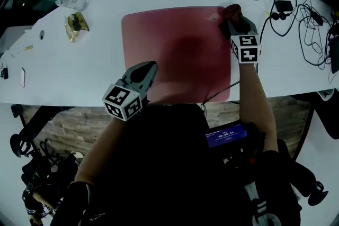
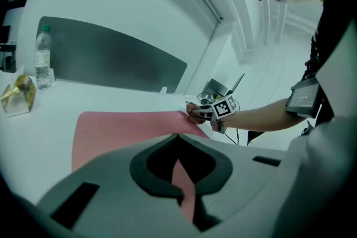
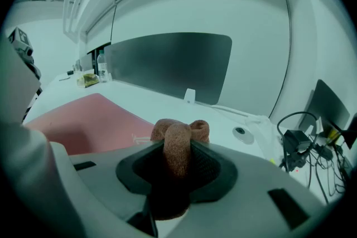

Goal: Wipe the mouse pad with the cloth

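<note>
A dull-red mouse pad [image 1: 175, 50] lies flat on the white table [image 1: 79, 71]. My right gripper [image 1: 231, 18] sits at the pad's far right corner, shut on a bunched brown cloth [image 1: 233, 9]. In the right gripper view the cloth [image 3: 179, 139] bulges up between the jaws, with the pad [image 3: 83, 120] spreading out to the left. My left gripper [image 1: 152, 66] rests over the pad's near left part, jaws together with nothing in them. In the left gripper view the pad [image 2: 122, 125] stretches ahead toward the right gripper [image 2: 206, 114].
A gold-wrapped package [image 1: 77, 24] and a water bottle [image 2: 42, 61] stand at the far left. Tangled black cables [image 1: 304, 24] lie to the right of the pad. A dark panel [image 3: 167, 64] stands behind the table. The table's front edge runs just below the pad.
</note>
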Tool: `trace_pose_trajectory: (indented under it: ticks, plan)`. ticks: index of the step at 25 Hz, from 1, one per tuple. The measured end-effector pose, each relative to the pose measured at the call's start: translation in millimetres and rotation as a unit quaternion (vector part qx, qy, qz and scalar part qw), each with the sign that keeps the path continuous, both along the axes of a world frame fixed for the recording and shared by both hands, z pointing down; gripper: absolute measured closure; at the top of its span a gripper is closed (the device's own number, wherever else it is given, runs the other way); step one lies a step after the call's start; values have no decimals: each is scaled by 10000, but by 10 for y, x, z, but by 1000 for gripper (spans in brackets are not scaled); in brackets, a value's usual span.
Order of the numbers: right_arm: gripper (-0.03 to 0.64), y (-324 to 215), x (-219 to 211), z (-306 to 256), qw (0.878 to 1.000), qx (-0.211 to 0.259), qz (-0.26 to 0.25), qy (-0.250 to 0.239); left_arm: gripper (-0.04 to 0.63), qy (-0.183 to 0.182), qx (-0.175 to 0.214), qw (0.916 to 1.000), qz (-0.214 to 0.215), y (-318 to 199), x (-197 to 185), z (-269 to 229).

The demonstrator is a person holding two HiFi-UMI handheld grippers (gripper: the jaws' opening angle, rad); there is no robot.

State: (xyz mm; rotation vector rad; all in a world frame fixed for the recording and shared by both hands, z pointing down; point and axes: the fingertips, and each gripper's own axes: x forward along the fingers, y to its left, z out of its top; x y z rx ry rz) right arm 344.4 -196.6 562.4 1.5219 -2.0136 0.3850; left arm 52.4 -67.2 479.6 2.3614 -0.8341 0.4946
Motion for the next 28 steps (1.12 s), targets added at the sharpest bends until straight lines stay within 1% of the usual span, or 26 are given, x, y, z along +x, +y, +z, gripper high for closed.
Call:
trace_pose_trajectory:
  ticks: [3, 6, 12, 14, 21, 28]
  plan:
    - [485, 86, -78, -154, 9996, 202, -42, -210, 588, 76, 70, 9999, 47, 6, -31, -30]
    - [484, 196, -243, -359, 9978, 413, -153, -504, 588, 151, 185, 9997, 78, 20, -97, -92]
    - [485, 520, -615, -735, 9900, 708, -250, -1198, 587, 271, 417, 9987, -54, 60, -395, -215]
    - [485, 633, -763, -847, 9871, 783, -334, -1356, 588, 327, 473, 9983, -99, 88, -510, -260]
    - [485, 990, -1219, -1235, 9769, 1106, -533, -1751, 586, 518, 613, 9966, -196, 185, -911, -386]
    - [485, 1294, -1569, -1460, 9711, 1305, -557, -1921, 586, 671, 748, 9949, -128, 231, -1157, -477]
